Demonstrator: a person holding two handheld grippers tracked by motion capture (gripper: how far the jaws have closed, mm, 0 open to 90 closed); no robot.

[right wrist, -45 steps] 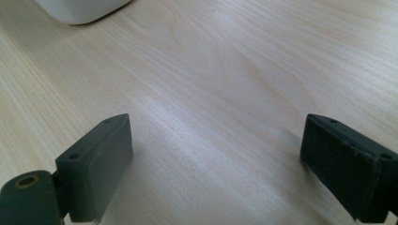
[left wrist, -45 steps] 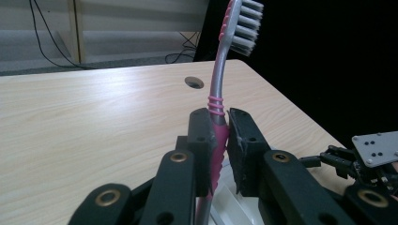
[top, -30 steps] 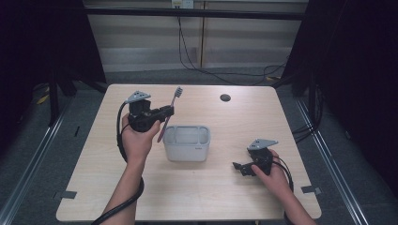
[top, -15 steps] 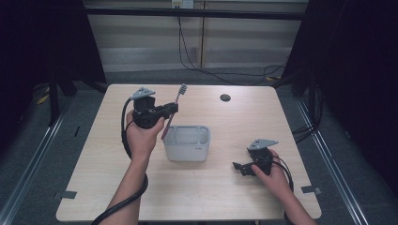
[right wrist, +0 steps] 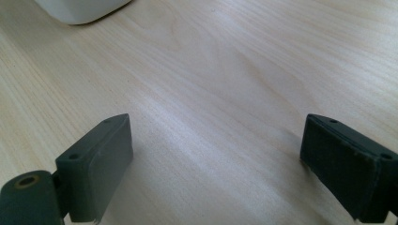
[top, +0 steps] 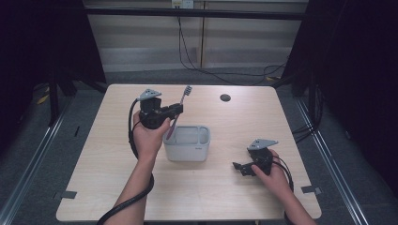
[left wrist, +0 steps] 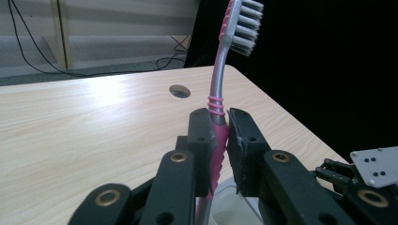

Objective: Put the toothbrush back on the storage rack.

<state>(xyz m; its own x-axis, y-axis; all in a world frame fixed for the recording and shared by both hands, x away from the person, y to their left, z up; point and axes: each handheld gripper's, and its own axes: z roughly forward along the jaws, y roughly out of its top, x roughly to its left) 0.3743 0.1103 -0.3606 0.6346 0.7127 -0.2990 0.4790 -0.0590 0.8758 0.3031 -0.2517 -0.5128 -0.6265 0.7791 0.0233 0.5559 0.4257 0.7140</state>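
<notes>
Your left tongs [left wrist: 219, 140] clamped the toothbrush [left wrist: 220, 93] upright, at 10 o'clock of the bin [top: 187, 149]; right tongs [right wrist: 216, 168] gaped empty.

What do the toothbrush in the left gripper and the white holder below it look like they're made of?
Pink-and-grey toothbrush: looks like glossy moulded plastic, with a ribbed, rubbery-looking pink grip and white-and-grey bristles, probably nylon. White rounded rectangular holder: smooth and opaque with a soft sheen, likely plastic, though glazed ceramic can't be ruled out.
</notes>
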